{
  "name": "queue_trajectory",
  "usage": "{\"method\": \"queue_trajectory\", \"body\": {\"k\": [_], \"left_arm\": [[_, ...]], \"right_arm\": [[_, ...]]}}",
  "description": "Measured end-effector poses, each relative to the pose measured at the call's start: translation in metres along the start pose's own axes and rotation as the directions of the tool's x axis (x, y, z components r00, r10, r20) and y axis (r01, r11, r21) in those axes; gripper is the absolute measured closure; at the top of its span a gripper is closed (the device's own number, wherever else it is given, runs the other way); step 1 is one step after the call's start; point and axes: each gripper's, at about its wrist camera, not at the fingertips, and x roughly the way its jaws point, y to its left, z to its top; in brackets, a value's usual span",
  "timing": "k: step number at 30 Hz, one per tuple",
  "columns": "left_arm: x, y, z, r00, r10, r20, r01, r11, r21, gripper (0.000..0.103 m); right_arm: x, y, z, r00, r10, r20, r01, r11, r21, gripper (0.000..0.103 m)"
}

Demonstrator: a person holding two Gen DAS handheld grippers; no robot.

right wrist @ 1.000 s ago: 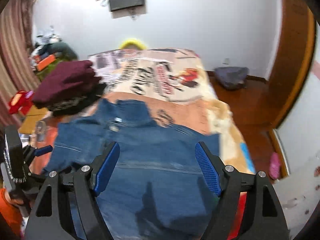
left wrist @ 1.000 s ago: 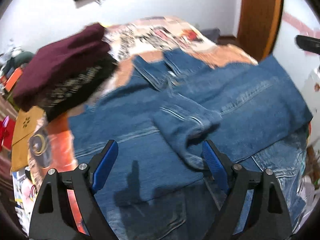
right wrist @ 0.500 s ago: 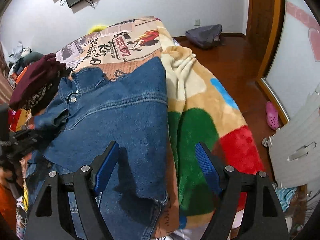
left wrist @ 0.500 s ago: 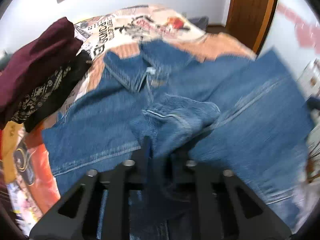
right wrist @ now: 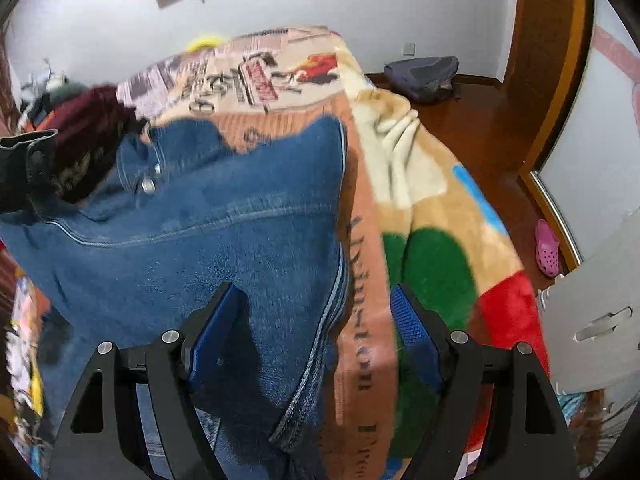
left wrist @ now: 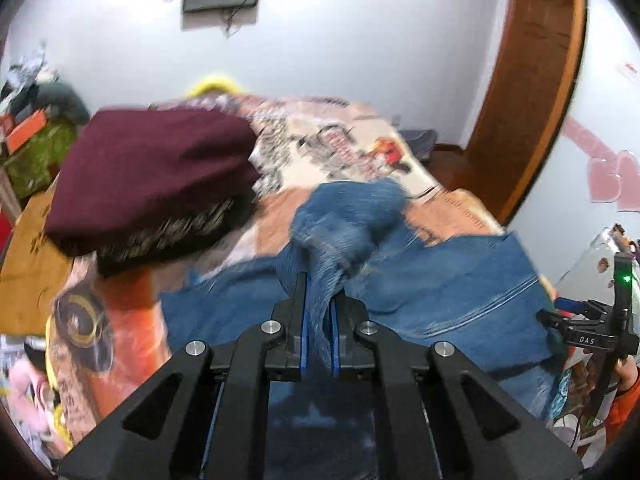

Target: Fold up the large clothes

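a bed point(right wrist: 432, 216) with a soft printed blanket fills the small white-walled room. the denim jacket point(right wrist: 200, 248) lies flat on it, collar toward the far end, its long axis running away from the jaws. the left gripper point(left wrist: 319, 320) has its jaws closed narrow on a bunched sleeve point(left wrist: 344, 216), lifted above the body. the right gripper point(right wrist: 316, 332) has wide jaws, empty, astride the jacket's right edge, so it is nearer to that side. folded dark clothes point(left wrist: 152, 184) sit at the left.
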Motion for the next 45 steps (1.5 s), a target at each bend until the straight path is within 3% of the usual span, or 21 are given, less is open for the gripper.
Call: {"method": "queue_trajectory", "body": {"k": [3,7,9,11,14,15,19,28,30,32,35,38,40,45], "left_arm": [[0.013,0.027,-0.021,0.998,0.011,-0.070,-0.015,0.998,-0.065,0.093],[0.029,0.059,-0.054,0.986,-0.069,-0.154,0.040,0.983,-0.180,0.089],[0.034,0.064,-0.070,0.979,-0.082,-0.184,0.046,0.980,-0.192,0.086],[0.035,0.063,-0.085,0.979,-0.040,-0.200,0.005,0.985,-0.171,0.068],[0.033,0.067,-0.104,0.967,0.133,-0.216,-0.156,0.983,-0.096,0.044],[0.034,0.070,-0.111,0.963,0.147,-0.228,-0.171,0.981,-0.091,0.038],[0.032,0.088,-0.127,0.969,0.087,-0.230,-0.128,0.977,-0.171,0.023],[0.027,0.106,-0.113,0.968,0.035,-0.250,-0.093,0.970,-0.225,0.020],[0.038,0.118,-0.116,0.960,-0.013,-0.279,-0.065,0.961,-0.269,0.020],[0.050,0.130,-0.123,0.949,-0.101,-0.299,-0.013,0.935,-0.356,0.019],[0.064,0.149,-0.135,0.932,-0.241,-0.271,0.074,0.858,-0.509,0.019],[0.076,0.156,-0.143,0.917,-0.315,-0.244,0.120,0.802,-0.586,0.014],[0.078,0.156,-0.141,0.919,-0.320,-0.229,0.134,0.803,-0.581,0.014],[0.081,0.142,-0.131,0.924,-0.286,-0.253,0.128,0.856,-0.501,0.014]], "right_arm": [[-0.003,-0.002,-0.004,1.000,-0.009,0.023,0.008,1.000,0.016,0.026],[-0.004,-0.009,-0.003,1.000,0.028,0.003,-0.028,0.998,0.058,0.023],[-0.004,-0.009,-0.004,1.000,0.024,0.006,-0.024,0.998,0.063,0.021],[-0.003,-0.006,-0.005,1.000,0.015,0.009,-0.015,0.998,0.063,0.021],[-0.003,-0.006,-0.006,1.000,0.012,0.009,-0.013,0.997,0.072,0.021],[-0.003,-0.006,-0.006,1.000,0.014,0.008,-0.015,0.997,0.076,0.021],[-0.003,-0.008,-0.006,1.000,0.025,0.006,-0.026,0.996,0.091,0.021],[-0.015,-0.012,0.006,0.994,0.103,0.021,-0.104,0.992,0.069,0.021],[-0.014,-0.017,0.011,0.992,0.126,0.027,-0.128,0.988,0.085,0.021],[-0.008,-0.023,0.016,0.988,0.151,0.016,-0.152,0.981,0.121,0.021],[0.007,-0.031,0.016,0.981,0.196,-0.015,-0.190,0.966,0.174,0.021],[0.020,-0.032,0.015,0.971,0.236,-0.044,-0.224,0.955,0.194,0.021],[0.023,-0.029,0.016,0.970,0.241,-0.035,-0.231,0.955,0.188,0.024],[0.018,-0.027,0.029,0.978,0.207,0.005,-0.205,0.967,0.149,0.032]]}}
